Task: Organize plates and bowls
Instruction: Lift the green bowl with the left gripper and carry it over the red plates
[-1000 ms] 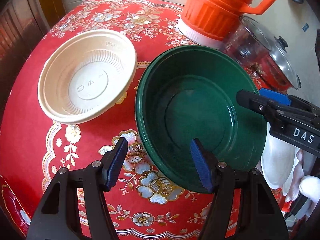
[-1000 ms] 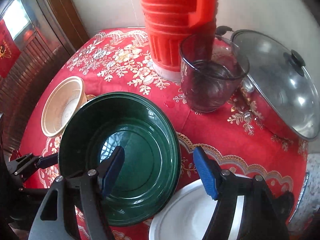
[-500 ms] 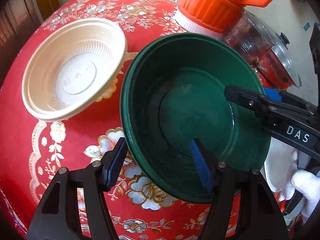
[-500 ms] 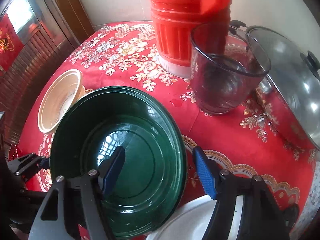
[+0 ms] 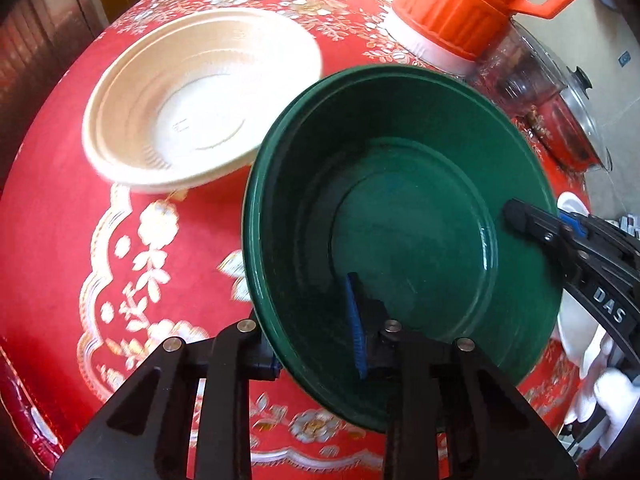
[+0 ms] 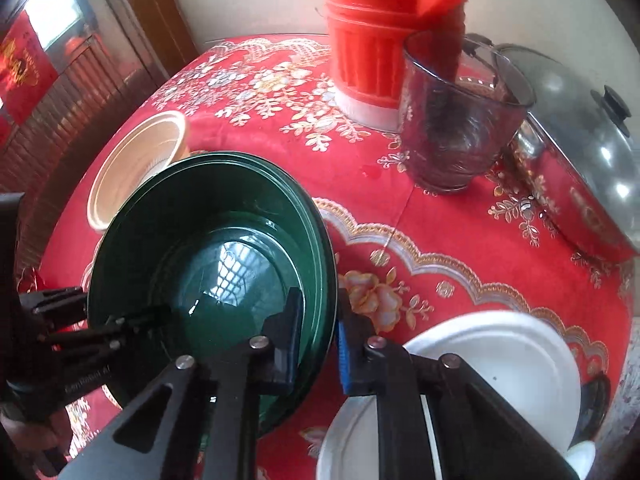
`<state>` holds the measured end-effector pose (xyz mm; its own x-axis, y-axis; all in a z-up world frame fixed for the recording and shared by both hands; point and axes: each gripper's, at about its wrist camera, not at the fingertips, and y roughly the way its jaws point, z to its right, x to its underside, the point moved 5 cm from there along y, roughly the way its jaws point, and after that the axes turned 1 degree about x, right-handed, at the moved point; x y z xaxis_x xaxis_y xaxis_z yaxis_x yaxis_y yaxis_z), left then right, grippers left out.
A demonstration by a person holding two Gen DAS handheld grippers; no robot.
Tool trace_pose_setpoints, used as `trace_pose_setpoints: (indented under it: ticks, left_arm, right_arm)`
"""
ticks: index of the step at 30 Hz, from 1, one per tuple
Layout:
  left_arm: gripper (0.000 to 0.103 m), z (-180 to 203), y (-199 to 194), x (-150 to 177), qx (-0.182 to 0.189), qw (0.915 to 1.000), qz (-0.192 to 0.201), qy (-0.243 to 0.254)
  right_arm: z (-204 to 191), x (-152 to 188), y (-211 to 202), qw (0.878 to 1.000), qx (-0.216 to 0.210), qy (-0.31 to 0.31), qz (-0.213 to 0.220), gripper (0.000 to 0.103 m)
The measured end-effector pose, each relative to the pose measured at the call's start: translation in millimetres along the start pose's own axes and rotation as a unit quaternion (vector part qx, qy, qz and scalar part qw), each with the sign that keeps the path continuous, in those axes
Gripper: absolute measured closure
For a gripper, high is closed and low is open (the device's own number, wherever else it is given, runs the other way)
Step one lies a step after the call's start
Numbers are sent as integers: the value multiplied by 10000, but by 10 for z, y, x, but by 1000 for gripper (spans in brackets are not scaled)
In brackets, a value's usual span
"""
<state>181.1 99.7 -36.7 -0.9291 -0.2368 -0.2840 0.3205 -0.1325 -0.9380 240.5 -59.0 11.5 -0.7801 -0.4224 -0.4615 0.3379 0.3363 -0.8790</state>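
Green bowl [image 5: 400, 216] in the middle of the red flowered surface [image 5: 60, 240], mouth up and tilted, round and so with no long axis to name. Gripped at two opposite points of the rim. Left hand-held gripper [image 5: 312, 344] pinched on the near rim, blue pad inside the bowl wall and the other finger outside, jaws having just closed onto it. Right hand-held gripper [image 6: 318, 340] likewise just closed and clamped on the rim at the bowl's right side (one dark finger inside, blue pad outside), seen from the left wrist view as a black arm reaching in over the right edge. Near edge of the bowl appearing raised off the cloth in the left wrist view; whether the far edge rests on the surface cannot be told.

Cream plastic bowl [image 5: 200, 108] to the far left, upright, mouth up, its right rim partly hidden behind the green rim. Orange ribbed jug [image 5: 472, 4] at the far side, with a clear glass beaker [image 6: 452, 128] just in front of it and a lidded steel pot [image 6: 576, 140] at the far right. White plate [image 6: 488, 376] near right, just beside the green bowl, partly under the right hand-held gripper.
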Motion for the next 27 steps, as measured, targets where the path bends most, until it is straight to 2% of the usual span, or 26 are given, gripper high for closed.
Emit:
trace_pose_setpoints:
  ticks: [4, 14, 19, 27]
  left_arm:
    - [78, -120, -147, 146, -63, 10000, 73, 25]
    - [78, -508, -670, 480, -170, 9994, 306, -72]
    - [78, -827, -967, 693, -416, 9980, 462, -119]
    - [78, -1373, -1251, 965, -570, 9956, 509, -542]
  right_arm:
    - [-166, 135, -144, 9999, -22, -15, 145, 89]
    - [-685, 408, -489, 9984, -418, 44, 386, 86]
    - [-1043, 475, -578, 9967, -682, -58, 428, 85]
    - [-1686, 531, -633, 9928, -1046, -474, 352, 84]
